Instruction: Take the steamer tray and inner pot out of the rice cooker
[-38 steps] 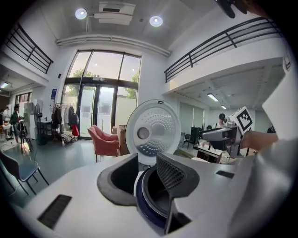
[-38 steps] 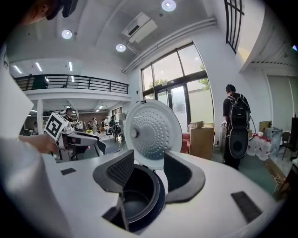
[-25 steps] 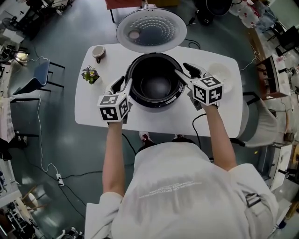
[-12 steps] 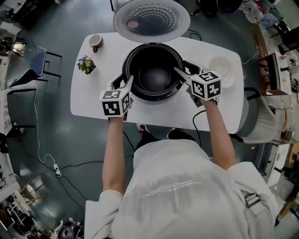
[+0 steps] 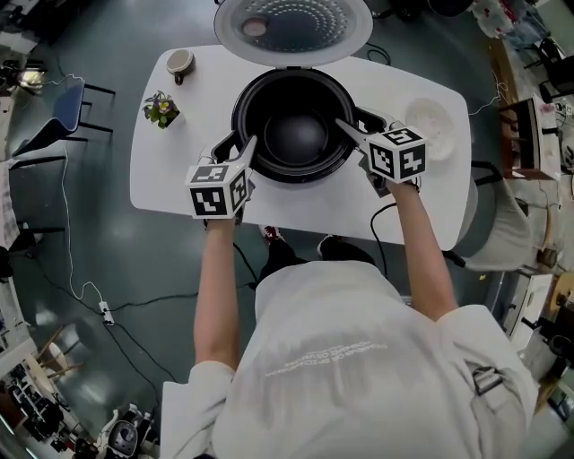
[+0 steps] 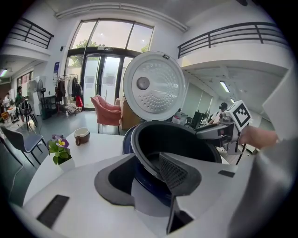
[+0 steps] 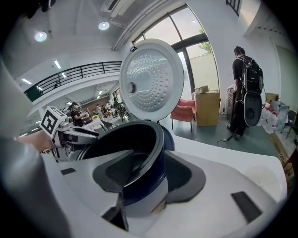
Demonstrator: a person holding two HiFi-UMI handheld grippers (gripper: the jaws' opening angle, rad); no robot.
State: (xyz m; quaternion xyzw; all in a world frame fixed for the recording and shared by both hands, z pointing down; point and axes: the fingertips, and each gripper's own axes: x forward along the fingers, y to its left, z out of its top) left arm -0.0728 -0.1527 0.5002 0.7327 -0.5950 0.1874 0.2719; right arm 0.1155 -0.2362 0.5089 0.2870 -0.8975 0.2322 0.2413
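The rice cooker stands mid-table with its lid [image 5: 292, 27] swung up. The black inner pot [image 5: 294, 134] sits inside it and looks empty. My left gripper [image 5: 238, 148] straddles the pot's left rim [image 6: 139, 153], one jaw inside and one outside. Its jaws are opening and the pads stand off the rim. My right gripper [image 5: 356, 125] straddles the right rim [image 7: 156, 139] the same way, with the jaws apart. In the gripper views, the left gripper [image 6: 142, 160] and the right gripper [image 7: 150, 155] each have the rim between their jaws. A white round dish [image 5: 429, 121] lies on the table to the right.
A cup [image 5: 180, 61] and a small potted flower [image 5: 160, 109] stand at the white table's [image 5: 179, 184] far left. A black cable [image 5: 381, 215] hangs off the near edge. A chair [image 5: 63, 112] stands on the floor to the left.
Both grippers have sunk lower over the pot's rim. The left jaws stand wider apart than before.
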